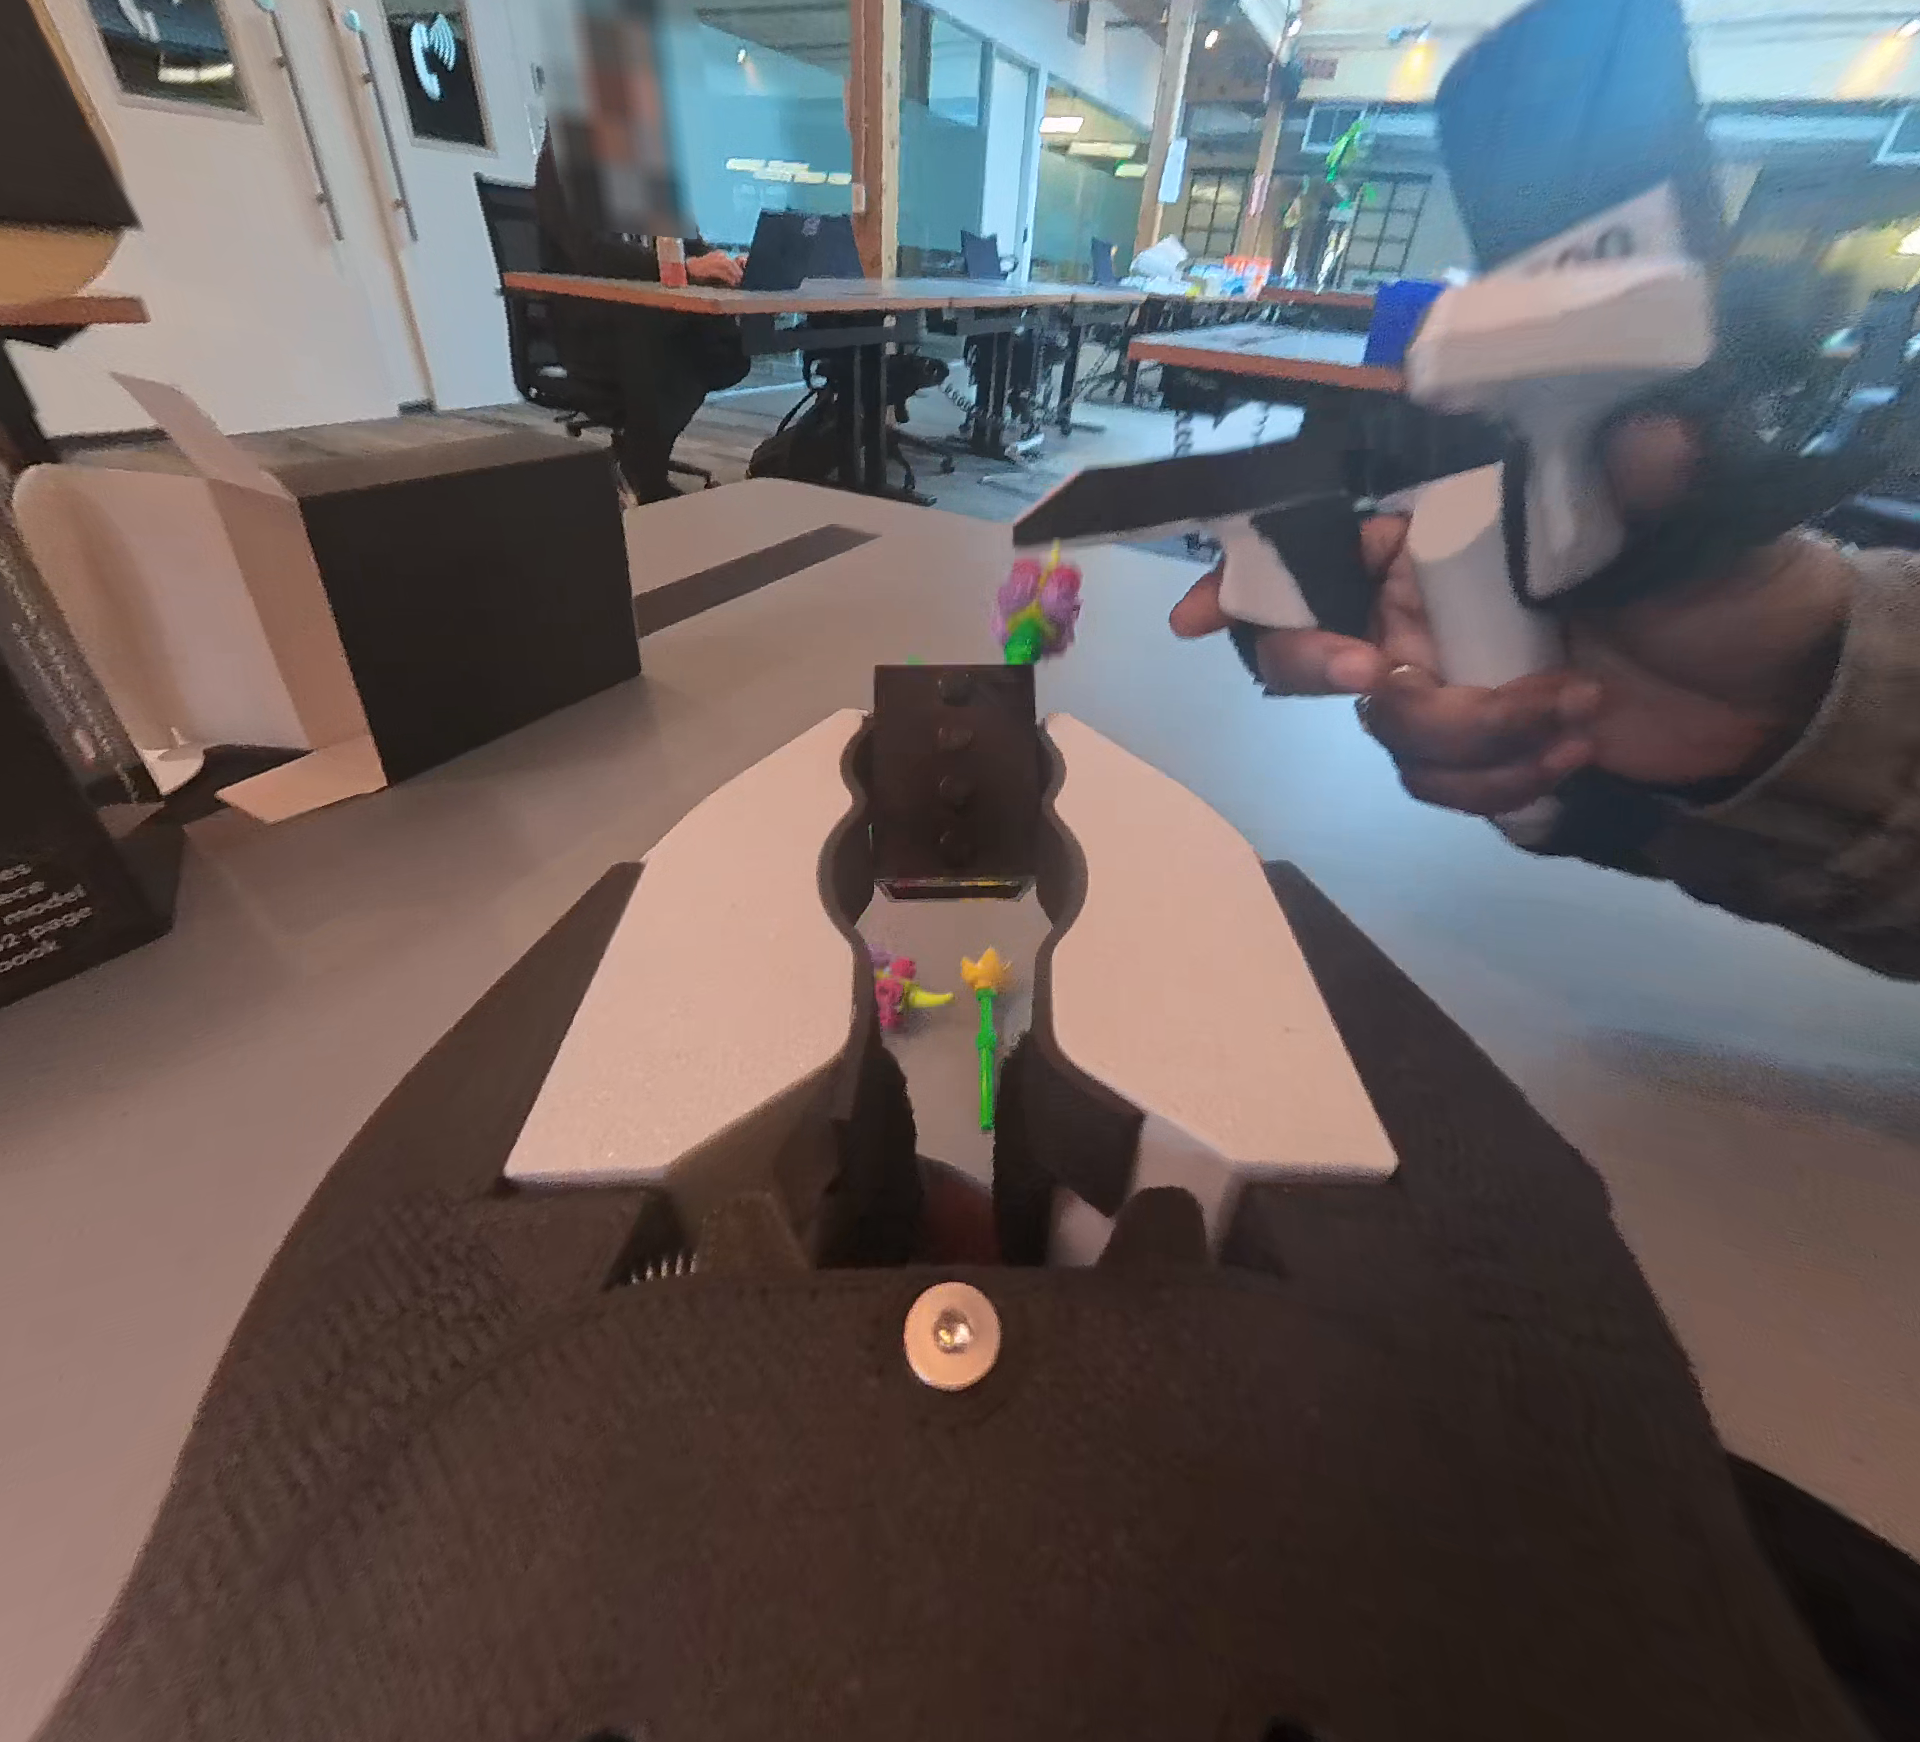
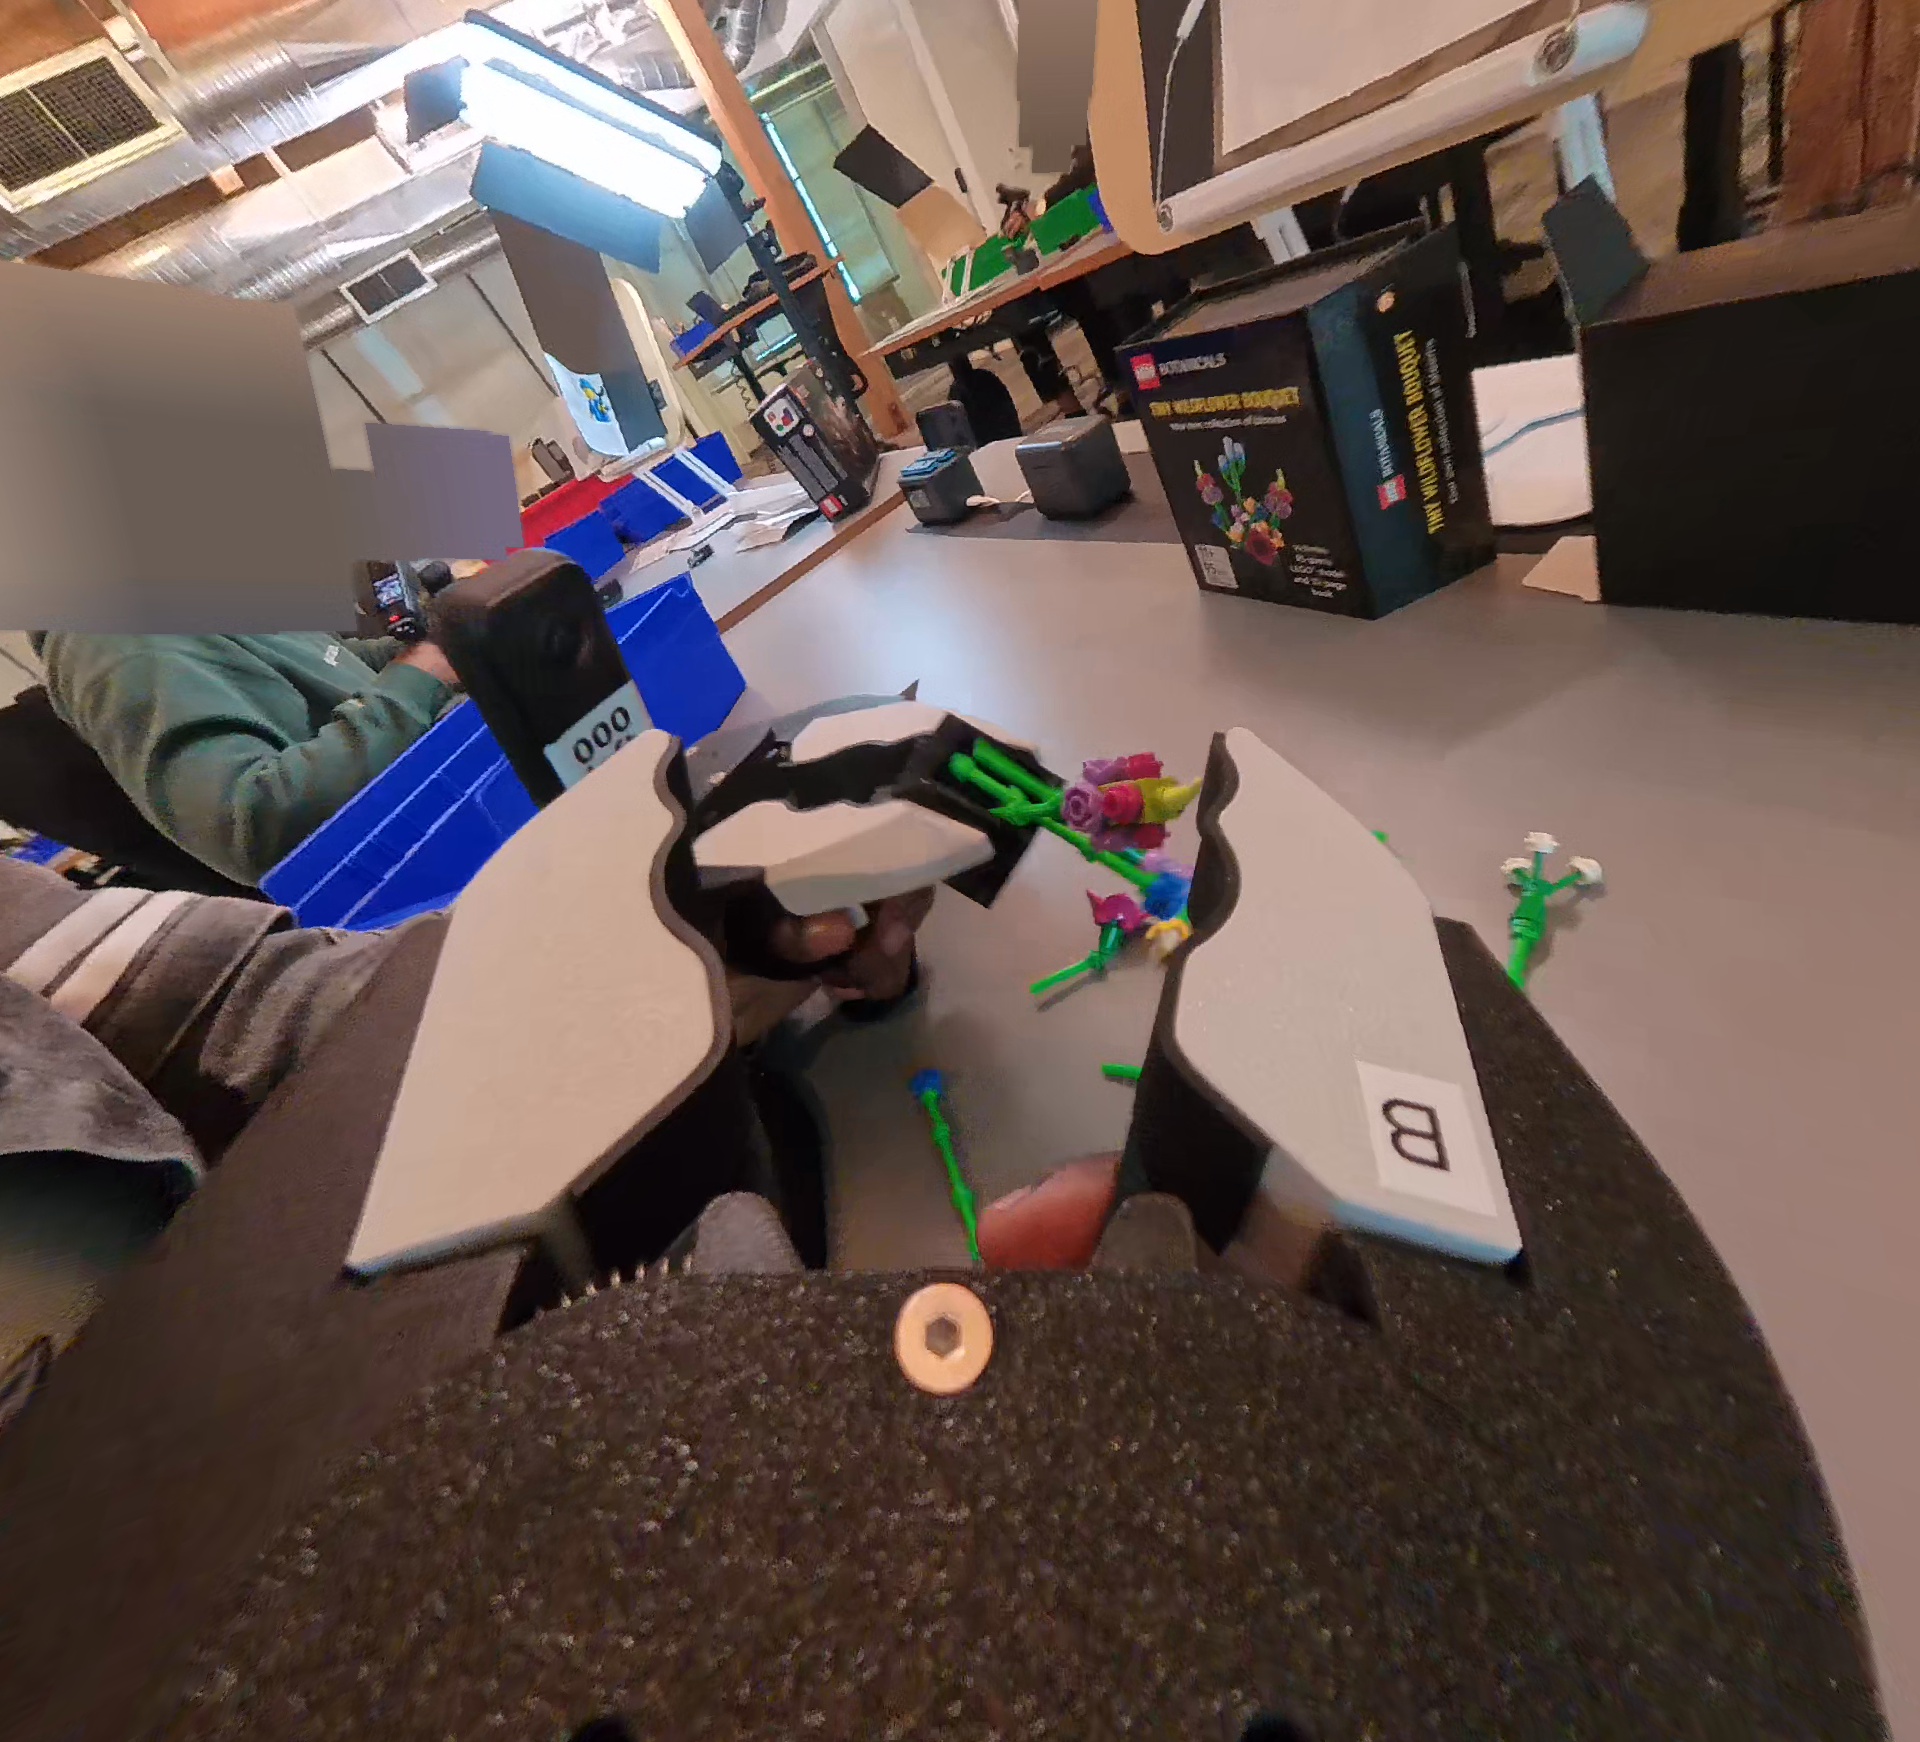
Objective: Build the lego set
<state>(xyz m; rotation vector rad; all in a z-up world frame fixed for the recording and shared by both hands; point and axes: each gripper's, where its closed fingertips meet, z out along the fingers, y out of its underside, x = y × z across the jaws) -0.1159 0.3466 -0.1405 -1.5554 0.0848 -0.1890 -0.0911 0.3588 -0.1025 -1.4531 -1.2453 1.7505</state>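
My left gripper (image 1: pixel 954 736) is shut on a black studded holder (image 1: pixel 954 778), raised above the grey table (image 1: pixel 1403 1017). In the right wrist view the left gripper (image 2: pixel 935 809) holds this holder (image 2: pixel 961 804) with several green stems plugged in, ending in a cluster of purple, red and yellow flowers (image 2: pixel 1122 799). A purple flower (image 1: pixel 1034 606) shows behind the holder. My right gripper (image 2: pixel 945 747) is open, its fingers on either side of the bouquet. It shows at the upper right of the left wrist view (image 1: pixel 1039 529), just above the purple flower.
Loose flowers lie on the table: a blue one (image 2: pixel 925 1084), a white one (image 2: pixel 1548 871), a magenta one (image 2: pixel 1112 913), a pink one (image 1: pixel 894 986) and a yellow one (image 1: pixel 985 970). The set's box (image 2: pixel 1309 466), a black box (image 1: pixel 468 591) and blue bins (image 2: pixel 520 799) stand around. Left tips to right tips: about 6 cm.
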